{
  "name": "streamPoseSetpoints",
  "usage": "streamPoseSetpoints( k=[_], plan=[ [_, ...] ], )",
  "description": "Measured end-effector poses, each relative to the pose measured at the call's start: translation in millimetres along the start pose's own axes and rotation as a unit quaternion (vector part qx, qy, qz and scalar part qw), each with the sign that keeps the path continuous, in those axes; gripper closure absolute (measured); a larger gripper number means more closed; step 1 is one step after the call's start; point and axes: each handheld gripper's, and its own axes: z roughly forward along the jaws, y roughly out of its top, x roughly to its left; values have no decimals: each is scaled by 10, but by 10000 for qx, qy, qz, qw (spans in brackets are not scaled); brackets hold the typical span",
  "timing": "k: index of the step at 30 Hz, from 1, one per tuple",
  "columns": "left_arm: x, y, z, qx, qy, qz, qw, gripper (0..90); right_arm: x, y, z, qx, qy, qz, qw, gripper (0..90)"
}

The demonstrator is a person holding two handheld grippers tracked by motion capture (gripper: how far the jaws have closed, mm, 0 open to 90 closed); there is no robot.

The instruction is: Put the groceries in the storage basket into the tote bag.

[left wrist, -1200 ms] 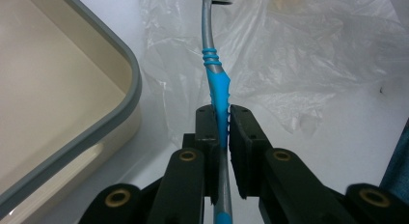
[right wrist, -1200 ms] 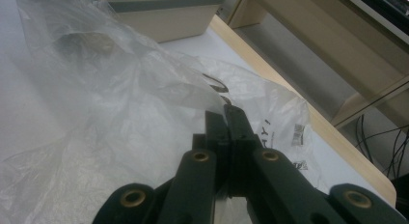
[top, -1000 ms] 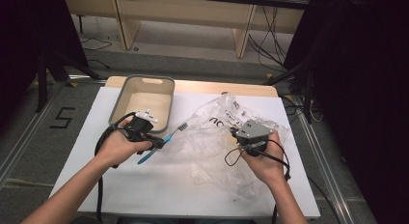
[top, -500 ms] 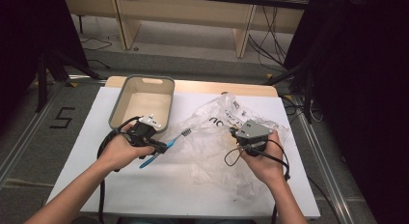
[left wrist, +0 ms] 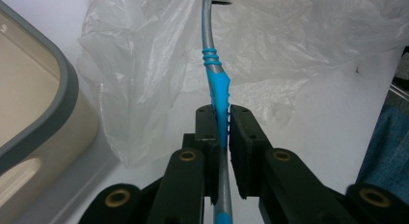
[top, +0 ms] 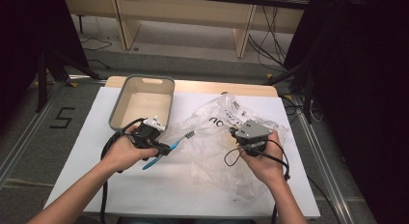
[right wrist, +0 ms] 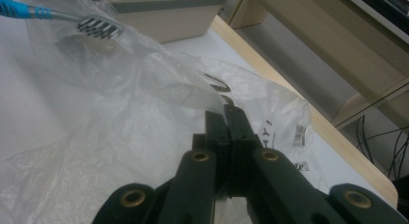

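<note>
L gripper (left wrist: 219, 132) clamps toothbrush (left wrist: 213, 60) mid-handle, head toward bag (top: 226, 137) at worktop centre. R gripper (right wrist: 227, 119) pinches bag edge. Lift edge, feed head in straight.

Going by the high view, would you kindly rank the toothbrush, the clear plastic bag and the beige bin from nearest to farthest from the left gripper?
1. toothbrush: clamped in the left gripper, bristle end pointing toward the bag.
2. beige bin: just beyond the gripper, at the table's far left.
3. clear plastic bag: to its right; nearly as close as the bin, so this order is tentative.
</note>
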Motion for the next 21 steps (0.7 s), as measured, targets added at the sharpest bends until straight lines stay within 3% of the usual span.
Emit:
streamPoseSetpoints(
  k=[1,3,21],
  plan=[
    [-13,1,10,-40,-12,-65,10000,820,0,0,0,-4,-4,4,10000,900],
    [-10,6,11,18,-13,21,10000,820,0,0,-1,-4,-4,6,10000,900],
    [-112,58,107,19,-111,68,9999,820,5,6,0,-27,-8,-5,10000,900]
  ],
)
